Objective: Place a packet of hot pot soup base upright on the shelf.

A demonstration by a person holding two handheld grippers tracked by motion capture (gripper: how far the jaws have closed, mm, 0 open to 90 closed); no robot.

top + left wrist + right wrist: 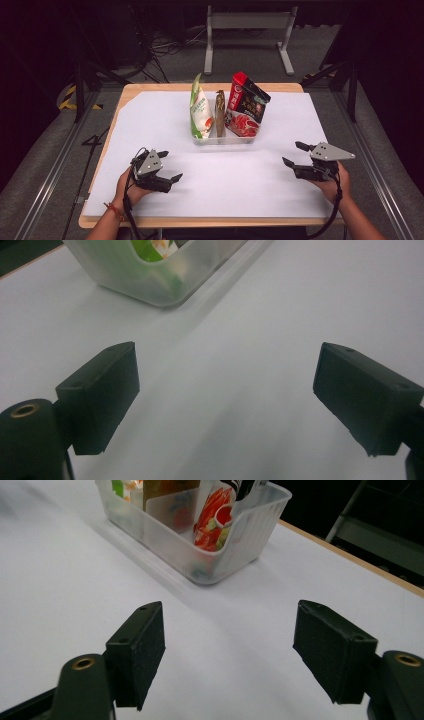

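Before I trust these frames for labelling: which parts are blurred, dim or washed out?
High view: room behind is dark, the white table sheet bright, the packets readable. Left gripper view: the clear bin is soft, the left tongs sharper. Right gripper view: sheet washed out at upper left, the right tongs crisp.

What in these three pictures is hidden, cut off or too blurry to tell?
- Print on the red packet, high view: too small to read.
- Tops of the packets, right gripper view: cut off by the upper edge.
- Green-and-white packet, left gripper view: blurred behind the clear bin's frosted wall and cut off above.
- Packet bottoms, high view: veiled by the bin wall.
- Brown packet, high view: seen edge-on, its face hidden.
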